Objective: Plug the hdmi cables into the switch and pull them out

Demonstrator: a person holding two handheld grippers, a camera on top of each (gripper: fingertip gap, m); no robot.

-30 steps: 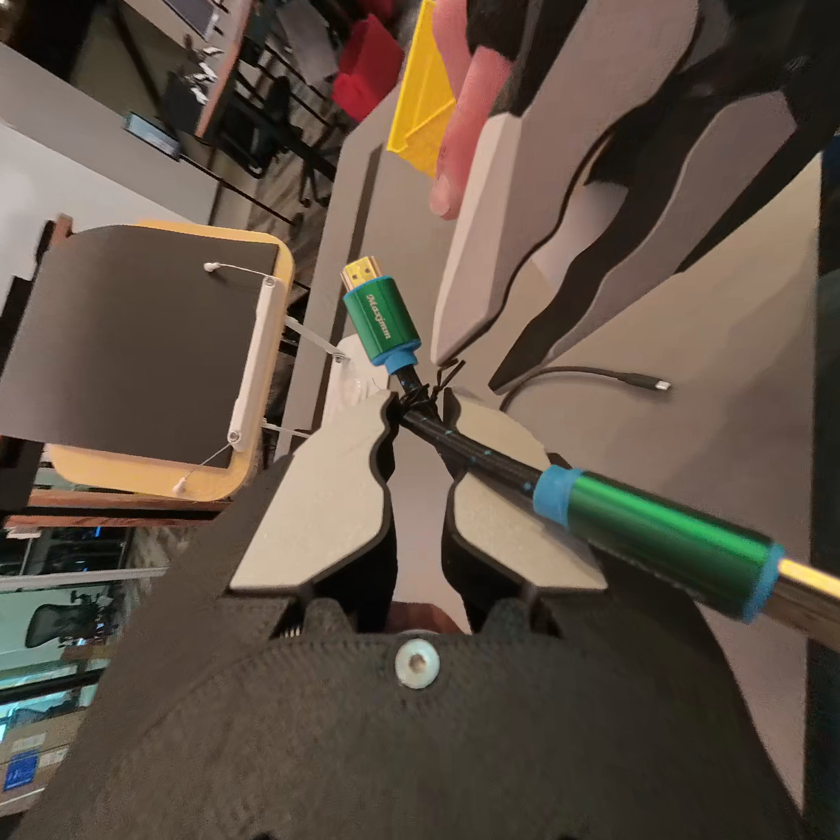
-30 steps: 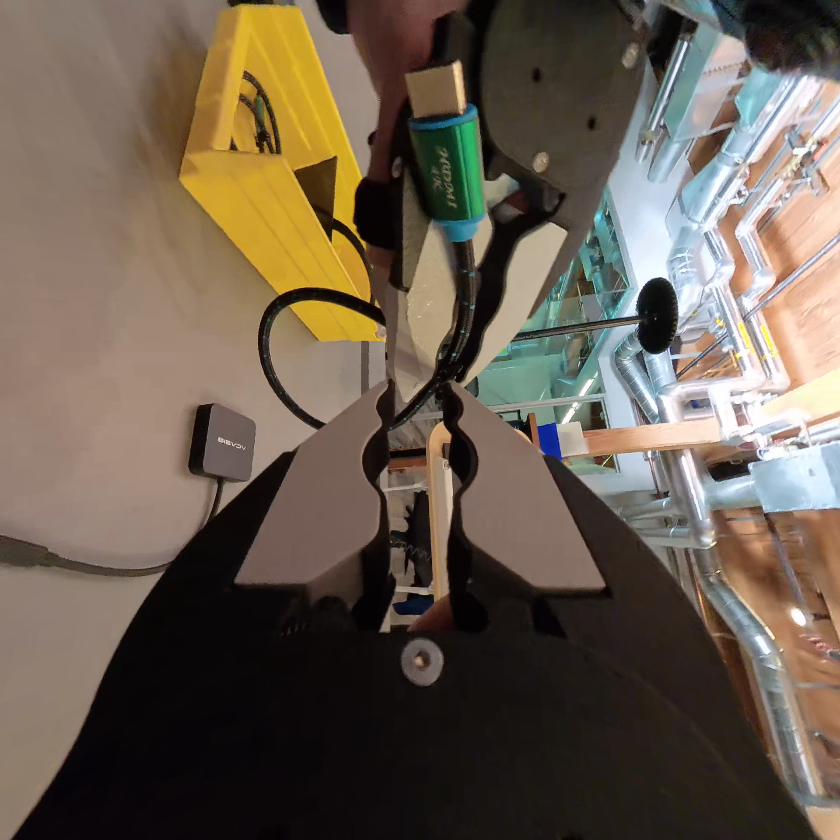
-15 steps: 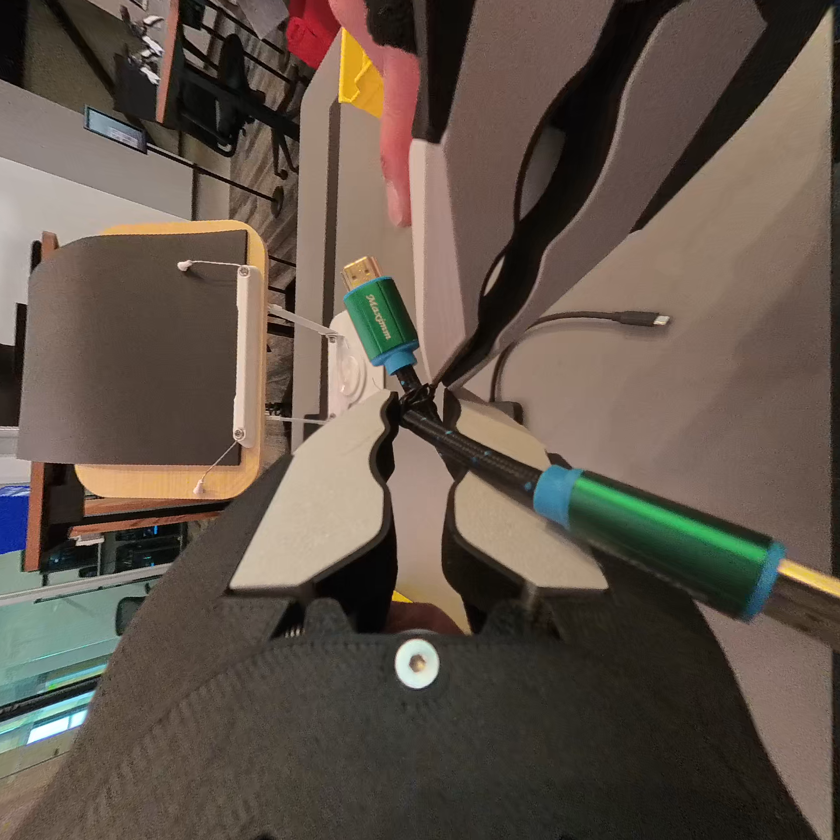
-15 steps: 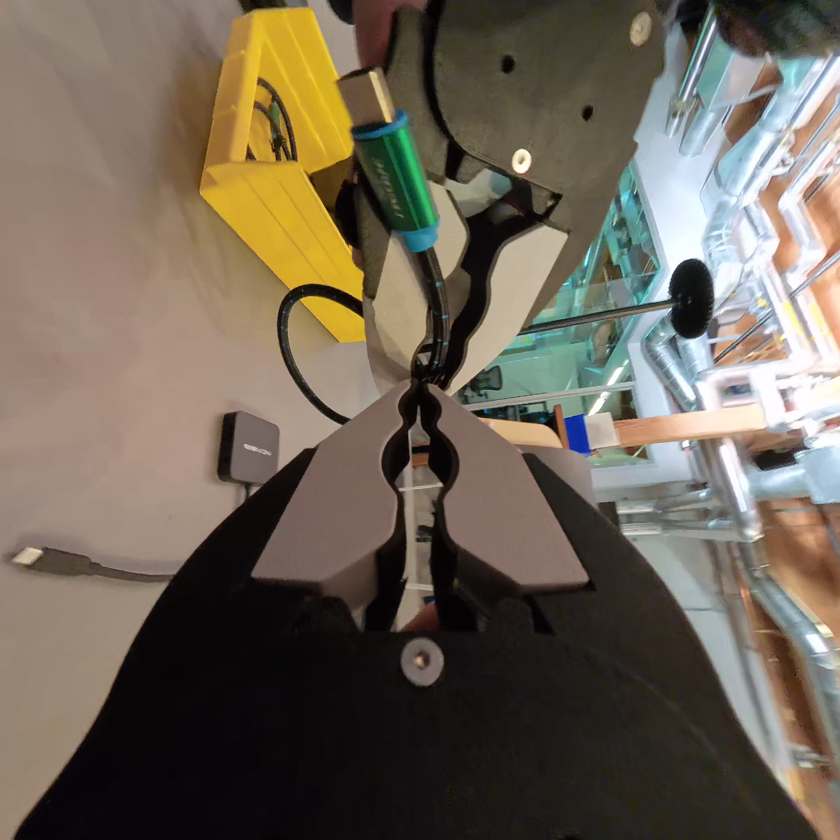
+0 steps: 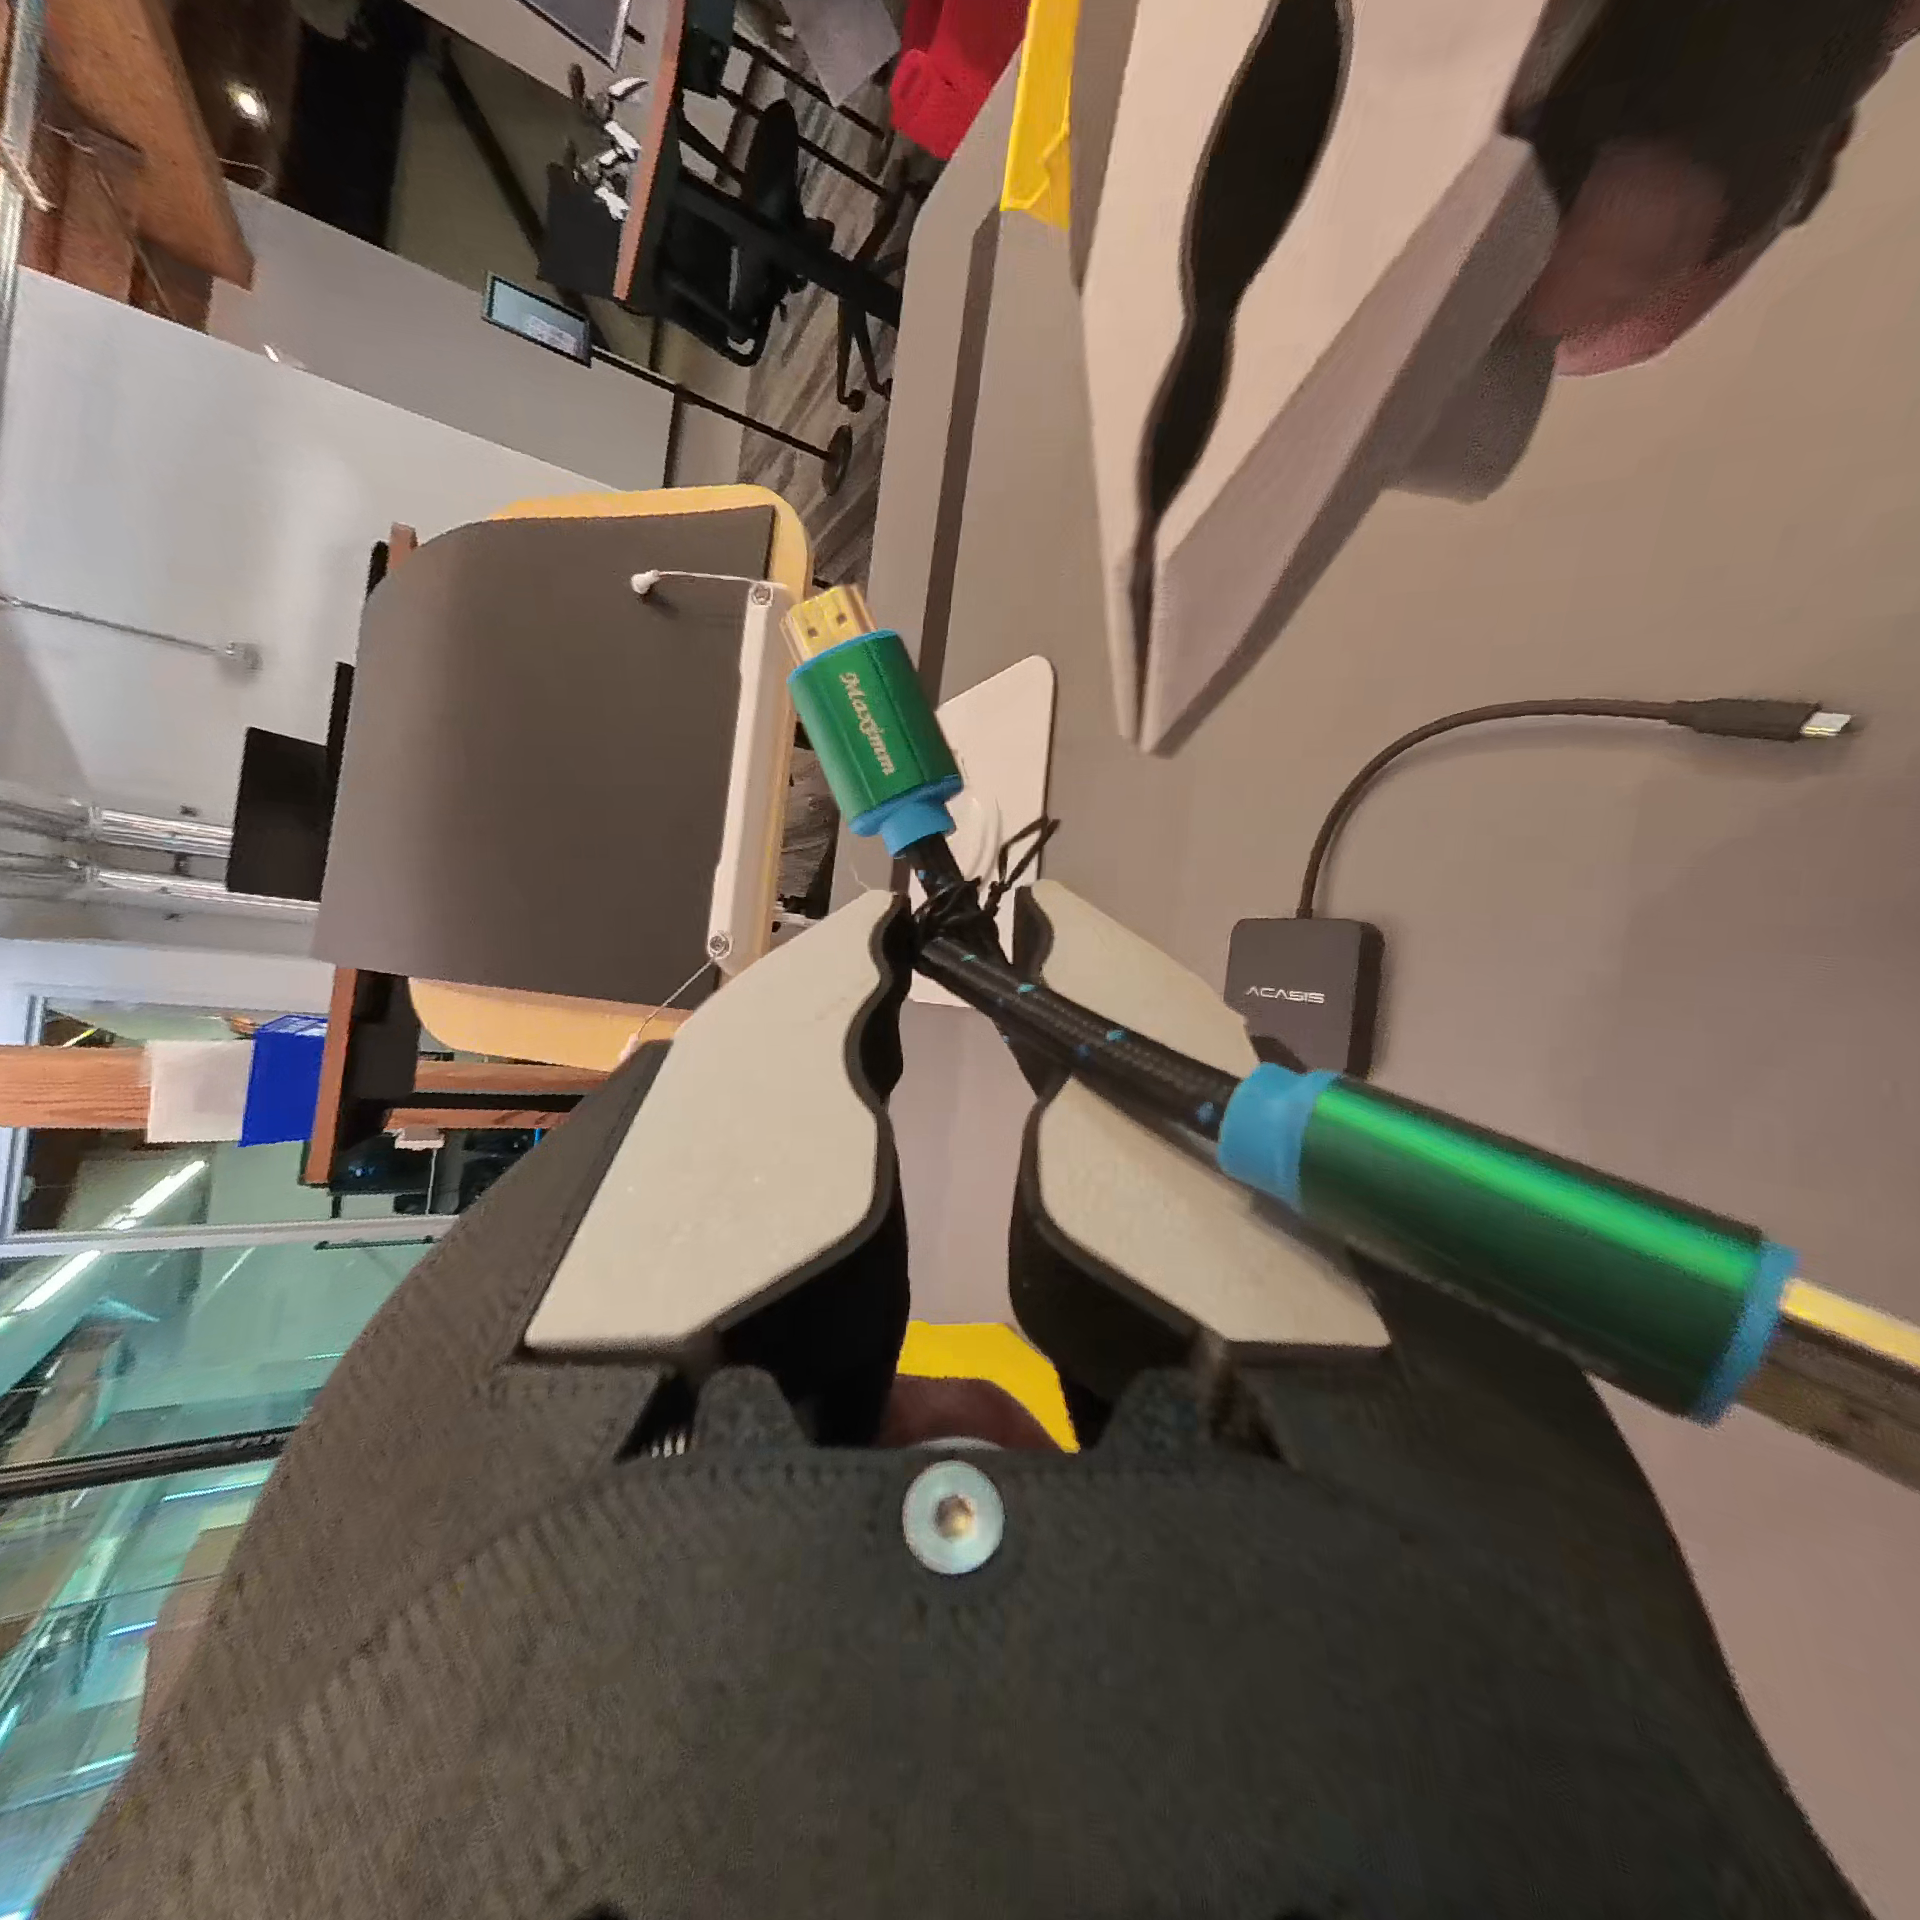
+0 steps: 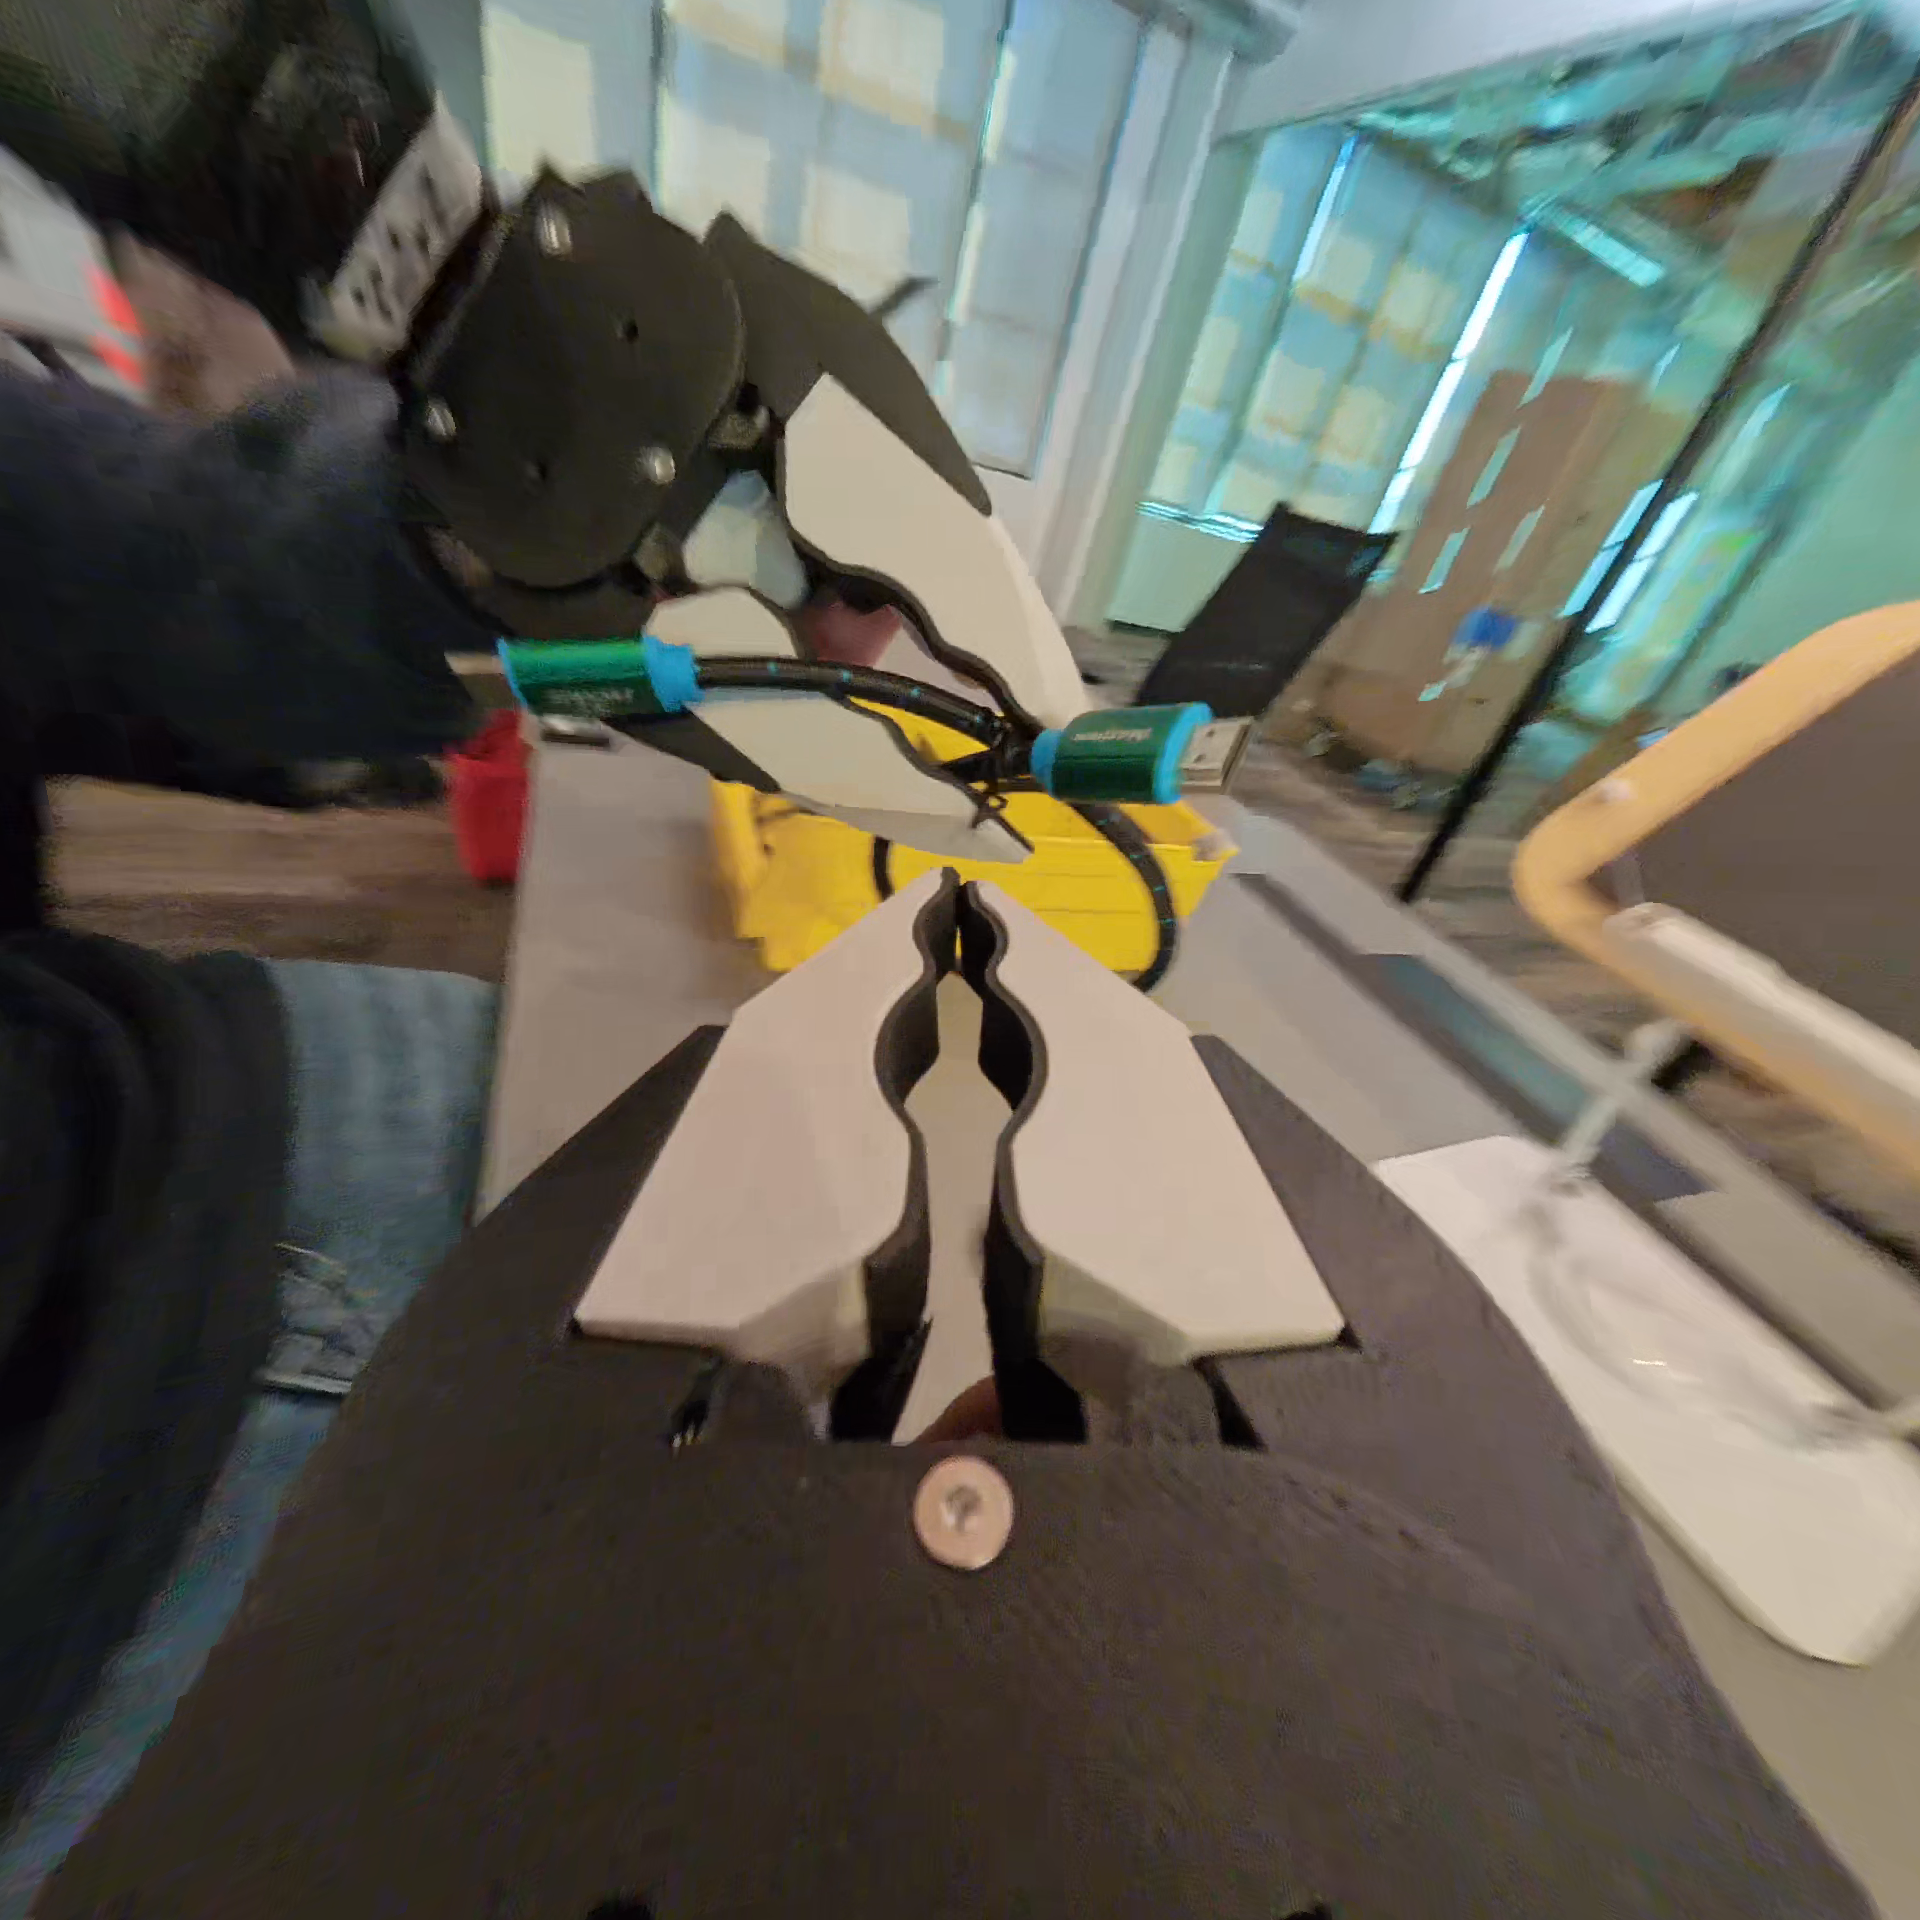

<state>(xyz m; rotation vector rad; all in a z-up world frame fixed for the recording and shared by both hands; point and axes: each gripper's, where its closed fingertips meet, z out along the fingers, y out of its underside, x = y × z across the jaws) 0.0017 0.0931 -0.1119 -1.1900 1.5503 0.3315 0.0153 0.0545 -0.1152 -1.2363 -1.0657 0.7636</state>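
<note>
— Gripping what, on your left?

— My left gripper is pinched on the braided black cable at a bundled, tied spot. One green plug sticks out past the fingertips; the other green plug lies across my right-hand finger.

— And your right gripper?

— My right gripper has its tips nearly together with nothing between them, held in the air close to the left one's tips.

— Where is the switch?

— The small dark switch lies on the grey table, its thin lead curving off, unplugged. A yellow bin stands farther along, with more cable hanging over its front.
</note>
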